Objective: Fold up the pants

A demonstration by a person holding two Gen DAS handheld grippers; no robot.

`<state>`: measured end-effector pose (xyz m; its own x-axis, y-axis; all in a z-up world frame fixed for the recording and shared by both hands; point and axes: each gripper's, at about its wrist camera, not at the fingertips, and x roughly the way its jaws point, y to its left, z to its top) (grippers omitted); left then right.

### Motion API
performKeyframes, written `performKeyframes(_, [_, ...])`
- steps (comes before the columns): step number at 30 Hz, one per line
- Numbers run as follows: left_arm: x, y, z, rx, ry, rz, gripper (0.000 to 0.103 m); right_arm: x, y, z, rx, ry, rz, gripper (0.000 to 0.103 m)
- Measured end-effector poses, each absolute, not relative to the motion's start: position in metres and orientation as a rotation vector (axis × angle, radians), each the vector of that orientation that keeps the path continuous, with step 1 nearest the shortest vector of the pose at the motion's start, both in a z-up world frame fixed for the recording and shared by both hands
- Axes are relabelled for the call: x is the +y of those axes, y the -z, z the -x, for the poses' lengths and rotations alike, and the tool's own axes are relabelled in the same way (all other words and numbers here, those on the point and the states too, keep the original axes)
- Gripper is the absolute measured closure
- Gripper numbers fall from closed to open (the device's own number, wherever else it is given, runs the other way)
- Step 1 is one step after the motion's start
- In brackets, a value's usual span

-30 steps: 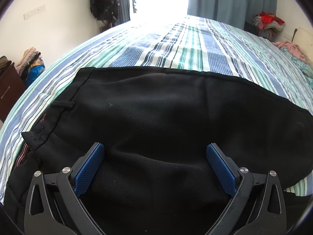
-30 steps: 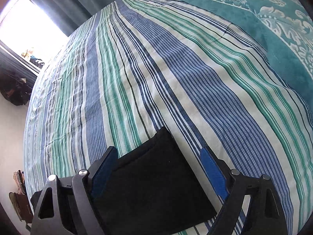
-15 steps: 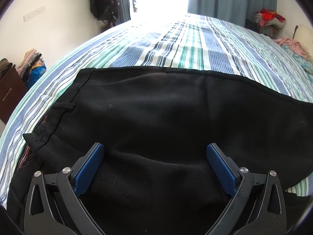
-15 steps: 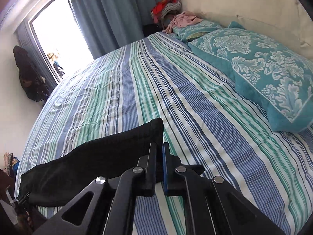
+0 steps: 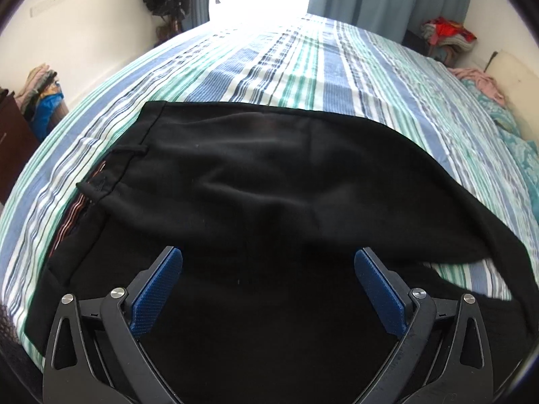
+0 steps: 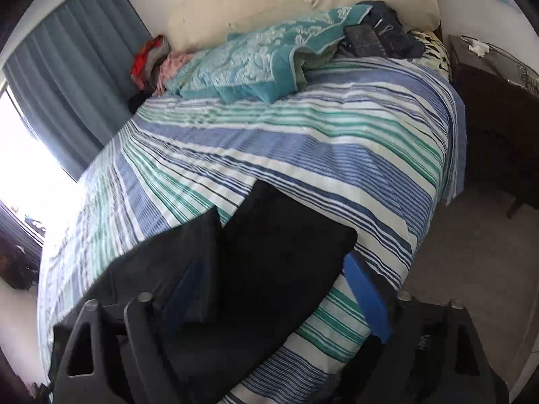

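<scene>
black pants (image 5: 269, 175) on striped bed (image 5: 303, 60), perhaps teal pillows (image 6: 242, 64) beyond

My right wrist view is smeared with motion blur, softening my right gripper (image 6: 269, 289). The black pants (image 5: 269, 181) run off my left view's lower and right edges, hiding the striped sheet (image 5: 303, 60) underneath.

The black pants (image 5: 269, 175) lie flat across the striped bed (image 5: 303, 60), near its front edge. The waistband with a belt loop sits at the left in the left wrist view, its striped inner lining showing. In the right wrist view, the leg ends (image 6: 279, 235) are folded back over the rest, their hems lying uneven.
</scene>
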<state>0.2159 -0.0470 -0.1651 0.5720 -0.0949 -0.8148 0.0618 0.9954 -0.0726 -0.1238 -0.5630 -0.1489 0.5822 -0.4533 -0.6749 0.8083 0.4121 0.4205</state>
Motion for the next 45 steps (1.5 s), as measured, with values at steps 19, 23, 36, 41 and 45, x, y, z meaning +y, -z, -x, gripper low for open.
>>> performKeyframes(19, [-0.039,0.2,-0.147,0.922,0.129,-0.045,0.0,-0.537,0.224,0.04,0.445,0.282,-1.307,0.034])
performKeyframes(23, [-0.041,0.202,-0.146,0.913,0.122,-0.056,0.0,-0.542,0.225,0.034,0.448,0.358,-1.29,0.048])
performKeyframes(36, [-0.043,0.205,-0.143,0.899,0.107,-0.066,0.0,-0.569,0.222,0.045,0.443,0.471,-1.266,0.098])
performKeyframes(41, [-0.042,0.201,-0.147,0.953,0.105,-0.072,0.0,-0.554,0.187,0.053,0.4,0.406,-1.194,0.098])
performKeyframes(45, [-0.038,0.177,-0.158,1.028,0.144,-0.001,0.001,-0.523,0.132,0.068,0.343,0.277,-1.051,0.098])
